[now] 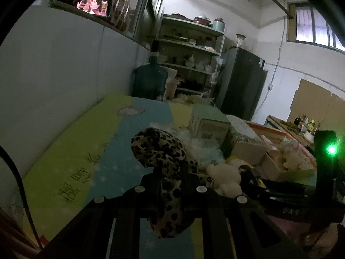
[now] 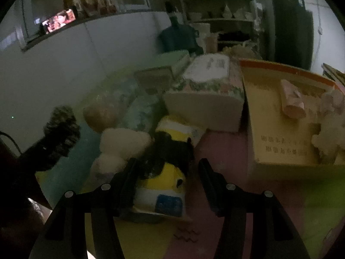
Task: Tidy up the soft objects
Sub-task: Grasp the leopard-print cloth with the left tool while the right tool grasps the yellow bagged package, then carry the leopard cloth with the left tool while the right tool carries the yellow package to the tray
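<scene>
My left gripper (image 1: 170, 179) is shut on a leopard-print soft cloth (image 1: 160, 149) and holds it above the coloured foam mat (image 1: 71, 151). In the right wrist view the same cloth (image 2: 61, 129) shows dark at the left. My right gripper (image 2: 168, 166) is open, its fingers on either side of a yellow, white and black plush toy (image 2: 166, 172) lying on the mat. A cream plush (image 2: 120, 144) lies just left of it. An open cardboard box (image 2: 280, 129) at the right holds a pink item (image 2: 292, 99) and pale plush toys (image 2: 330, 125).
Several cartons (image 2: 204, 86) and wrapped packs (image 2: 140, 110) stand behind the toys. A wall (image 1: 54, 75) runs along the left of the mat. A water jug (image 1: 149, 79), shelves (image 1: 189, 49) and a dark fridge (image 1: 241, 82) stand beyond.
</scene>
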The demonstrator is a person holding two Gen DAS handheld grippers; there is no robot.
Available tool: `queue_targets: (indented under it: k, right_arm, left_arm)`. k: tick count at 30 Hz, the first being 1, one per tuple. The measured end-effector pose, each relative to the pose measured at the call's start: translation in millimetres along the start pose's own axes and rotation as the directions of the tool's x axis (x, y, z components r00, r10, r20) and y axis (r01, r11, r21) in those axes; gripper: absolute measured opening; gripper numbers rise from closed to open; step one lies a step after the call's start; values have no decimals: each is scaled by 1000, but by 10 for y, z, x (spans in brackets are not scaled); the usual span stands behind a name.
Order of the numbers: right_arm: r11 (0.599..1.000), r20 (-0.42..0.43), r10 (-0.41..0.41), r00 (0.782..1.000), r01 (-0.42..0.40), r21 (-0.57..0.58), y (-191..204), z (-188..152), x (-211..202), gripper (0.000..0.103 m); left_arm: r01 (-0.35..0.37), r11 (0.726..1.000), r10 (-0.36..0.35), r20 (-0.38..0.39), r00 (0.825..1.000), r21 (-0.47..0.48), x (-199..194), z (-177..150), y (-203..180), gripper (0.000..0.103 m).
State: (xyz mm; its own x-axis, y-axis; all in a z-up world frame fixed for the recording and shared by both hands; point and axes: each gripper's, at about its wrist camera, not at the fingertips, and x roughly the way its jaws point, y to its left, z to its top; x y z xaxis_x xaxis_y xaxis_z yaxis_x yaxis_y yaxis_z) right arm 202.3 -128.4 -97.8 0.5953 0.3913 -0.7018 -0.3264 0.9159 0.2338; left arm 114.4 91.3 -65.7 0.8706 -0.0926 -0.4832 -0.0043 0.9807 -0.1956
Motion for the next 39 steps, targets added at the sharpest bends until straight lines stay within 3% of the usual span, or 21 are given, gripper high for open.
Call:
queue_targets:
  k: [3,5,20,39]
  right_arm:
    - [1000,5,3,1000,-3,3,-4,-11,-20,58]
    - [1000,9,30,999,-30,4,5,-25,-40,44]
    - [999,65,39,997,-39,-8,36,-47,-292,42]
    - [999,148,40,988,-37,-27,-28,-10,-642,42]
  left_arm:
    - [4,1000,-4,11,1000,-7,-39,2,13,15]
    - [6,1000,-6,18,1000,-9,-67,6,9,15]
    - [20,1000,-19,44,999,-5,-203,17,-18,15]
    - [65,997,-68,66,996,50,-283,117,-342,15]
